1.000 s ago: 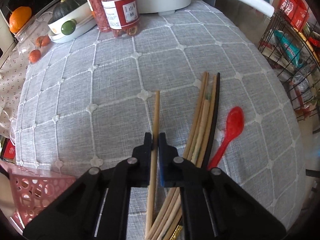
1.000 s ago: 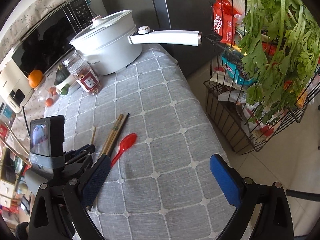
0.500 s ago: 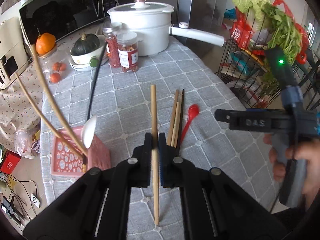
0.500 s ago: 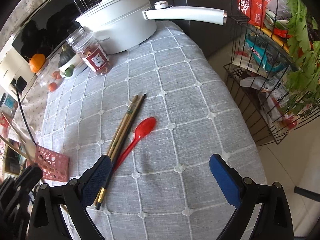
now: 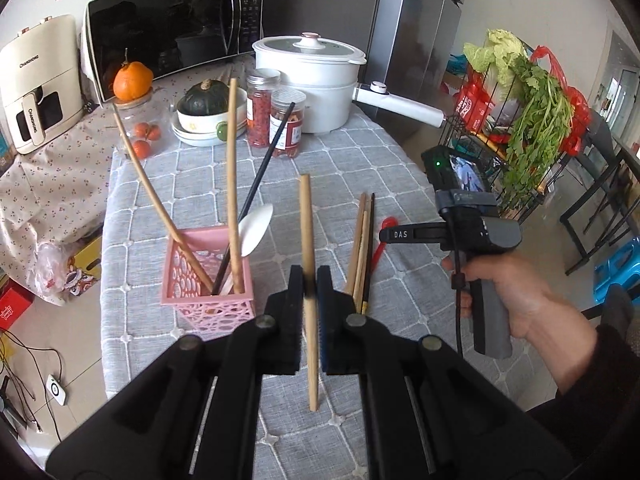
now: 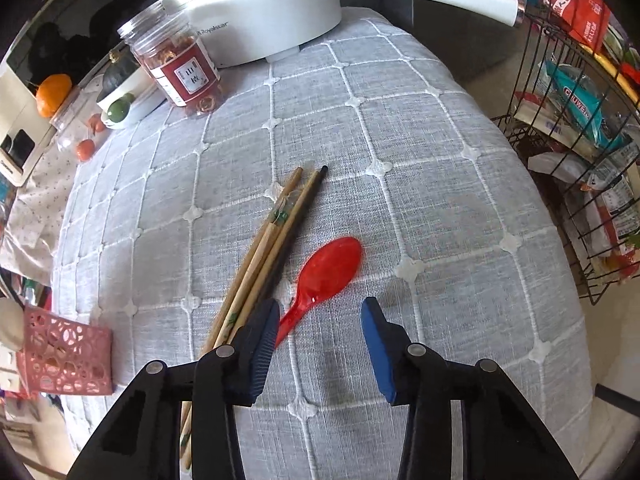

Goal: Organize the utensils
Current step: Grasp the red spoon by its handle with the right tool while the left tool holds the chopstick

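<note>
Chopstick lifted off the counter; spoon pickup pending.
Left tool (image 5: 307, 294) now clamps a wooden chopstick (image 5: 306, 232) raised beside the pink basket (image 5: 208, 304); right tool (image 6: 318, 322), jaws wide, has descended over the red spoon (image 6: 324, 276) beside remaining chopsticks (image 6: 272, 240).

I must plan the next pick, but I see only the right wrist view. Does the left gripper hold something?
Observer: Yes. The left gripper is shut on one wooden chopstick, held above the table.
Operator: Thank you. Of the pink basket I see only a corner. What is inside it?
Observer: In the pink basket stand two light chopsticks, a black chopstick and a white spoon.
</note>
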`<state>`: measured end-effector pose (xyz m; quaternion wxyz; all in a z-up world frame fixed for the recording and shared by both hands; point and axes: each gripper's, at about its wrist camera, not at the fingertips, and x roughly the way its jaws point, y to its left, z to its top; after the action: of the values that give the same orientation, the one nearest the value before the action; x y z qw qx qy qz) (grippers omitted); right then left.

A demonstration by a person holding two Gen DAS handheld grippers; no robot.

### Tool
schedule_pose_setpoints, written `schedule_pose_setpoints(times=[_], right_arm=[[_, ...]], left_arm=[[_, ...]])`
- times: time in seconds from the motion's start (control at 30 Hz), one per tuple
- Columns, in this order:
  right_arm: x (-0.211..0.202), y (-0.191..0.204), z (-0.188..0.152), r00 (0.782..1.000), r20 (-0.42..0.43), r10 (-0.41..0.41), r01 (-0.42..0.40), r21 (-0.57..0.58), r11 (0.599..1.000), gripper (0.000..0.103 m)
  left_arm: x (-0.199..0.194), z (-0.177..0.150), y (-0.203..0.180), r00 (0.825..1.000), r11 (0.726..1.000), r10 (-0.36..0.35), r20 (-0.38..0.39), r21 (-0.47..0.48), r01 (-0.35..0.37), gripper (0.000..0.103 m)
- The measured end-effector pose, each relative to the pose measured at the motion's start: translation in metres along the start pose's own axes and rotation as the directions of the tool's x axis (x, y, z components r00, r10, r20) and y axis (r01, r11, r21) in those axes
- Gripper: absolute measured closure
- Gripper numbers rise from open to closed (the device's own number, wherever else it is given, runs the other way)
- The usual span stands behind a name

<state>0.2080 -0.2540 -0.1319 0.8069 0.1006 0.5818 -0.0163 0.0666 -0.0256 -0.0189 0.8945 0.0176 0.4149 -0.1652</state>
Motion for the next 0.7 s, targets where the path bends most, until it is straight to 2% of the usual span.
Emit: schedule_pose_setpoints(times=[0.07, 0.23, 0.33, 0.53, 0.7], right_arm=[[0.006, 0.003, 0.003, 1.000, 0.010, -0.014, 0.014, -0.001, 1.000, 0.062], [0.012, 0.022, 0.006, 0.989, 0.032, -0.145, 0.147, -0.056, 0.988, 0.070], [0.011, 0.022, 0.005, 0.988, 0.027, -0.151, 0.152, -0.045, 0.987, 0.077], [0.003, 0.014, 0.001, 0.997, 0.026, -0.079, 0.080, -0.058, 0.995, 0.081], [-0.029, 0.005, -0.006, 0.997, 0.072, 0.000, 0.005, -0.066, 0.998, 0.081]], left_arm=[[-0.004, -0.002, 0.004, 1.000, 1.000, -0.005, 0.002, -0.006, 0.005, 0.096], [-0.007, -0.005, 0.013, 1.000, 1.000, 0.001, 0.003, -0.020, -0.001, 0.095], [-0.008, -0.006, 0.017, 1.000, 1.000, 0.003, 0.004, -0.026, -0.003, 0.095], [-0.014, -0.009, 0.019, 1.000, 1.000, 0.007, 0.016, -0.026, -0.007, 0.096], [-0.022, -0.010, 0.018, 0.999, 1.000, 0.009, 0.034, -0.018, -0.008, 0.096]])
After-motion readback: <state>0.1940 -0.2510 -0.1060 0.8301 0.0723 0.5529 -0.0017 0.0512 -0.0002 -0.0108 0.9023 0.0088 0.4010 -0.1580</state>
